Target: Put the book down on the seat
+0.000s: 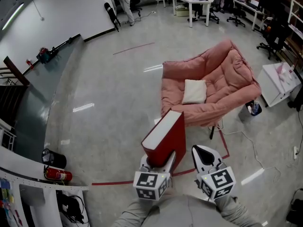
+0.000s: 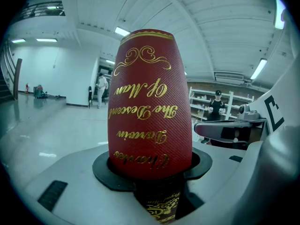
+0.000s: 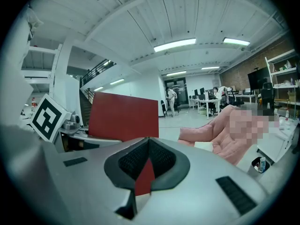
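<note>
Thick hardback book (image 1: 164, 135) (image 2: 150, 102) with red woven-texture cloth boards, gilt script and scrollwork on a rounded spine, and a smooth white page block showing on top. It is off the seat, carried in the air above the glossy grey floor (image 1: 109, 93), tilted, its far end towards the chair. The left gripper (image 1: 160, 163) (image 2: 152, 171), a grey plastic shell with black rubbery pads, is clamped on the book's near end, the pads pressing both covers. The right gripper (image 1: 199, 150) (image 3: 147, 142) is just beside it on the right, its ribbed black pads together at the tips and holding nothing; in its view the book (image 3: 124, 116) shows as a flat red slab to the left. Ahead is a pink, puffy, tufted fabric armchair (image 1: 222, 77) (image 3: 211, 135), with a cream square cushion (image 1: 194, 91) lying on its seat. A red tape line (image 1: 118, 182) crosses the floor beneath the grippers.
</note>
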The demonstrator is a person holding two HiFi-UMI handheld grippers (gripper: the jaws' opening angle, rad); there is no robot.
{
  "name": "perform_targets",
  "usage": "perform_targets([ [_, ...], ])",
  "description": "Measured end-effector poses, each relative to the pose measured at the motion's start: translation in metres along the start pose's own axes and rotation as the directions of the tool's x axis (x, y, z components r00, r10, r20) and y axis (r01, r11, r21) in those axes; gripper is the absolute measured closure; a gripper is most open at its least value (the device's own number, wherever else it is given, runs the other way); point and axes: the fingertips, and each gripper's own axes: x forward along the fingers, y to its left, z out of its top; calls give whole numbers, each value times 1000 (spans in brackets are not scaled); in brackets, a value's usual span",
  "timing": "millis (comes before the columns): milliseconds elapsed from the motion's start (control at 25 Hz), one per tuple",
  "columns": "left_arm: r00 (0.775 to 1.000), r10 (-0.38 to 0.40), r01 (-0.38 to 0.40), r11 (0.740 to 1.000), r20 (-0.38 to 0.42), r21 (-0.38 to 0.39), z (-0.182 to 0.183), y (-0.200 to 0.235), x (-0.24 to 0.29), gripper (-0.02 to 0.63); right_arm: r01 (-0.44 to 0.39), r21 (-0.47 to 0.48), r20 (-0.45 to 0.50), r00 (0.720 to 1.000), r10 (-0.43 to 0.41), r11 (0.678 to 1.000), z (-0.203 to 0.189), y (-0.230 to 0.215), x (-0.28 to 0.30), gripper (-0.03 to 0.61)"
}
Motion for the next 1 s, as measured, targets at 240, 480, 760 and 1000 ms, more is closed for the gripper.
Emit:
perform_targets([
  [240,1000,-27,27,1000,-5,3,21,34,31,364,30,2,-4,1000,-30,1000,16,-13,45,578],
  [480,999,-54,54,999,-6,7,38,67,61,364,49,9,-9,999,-49,999,28,-21,87,578],
  [760,996,-83,84,996,-8,24,54,104,89,364,71,5,-12,997,-71,997,39,-28,133,578],
  [1000,994,-105,105,994,-20,23,59,128,108,364,93,7,-19,995,-93,996,43,-33,162,578],
])
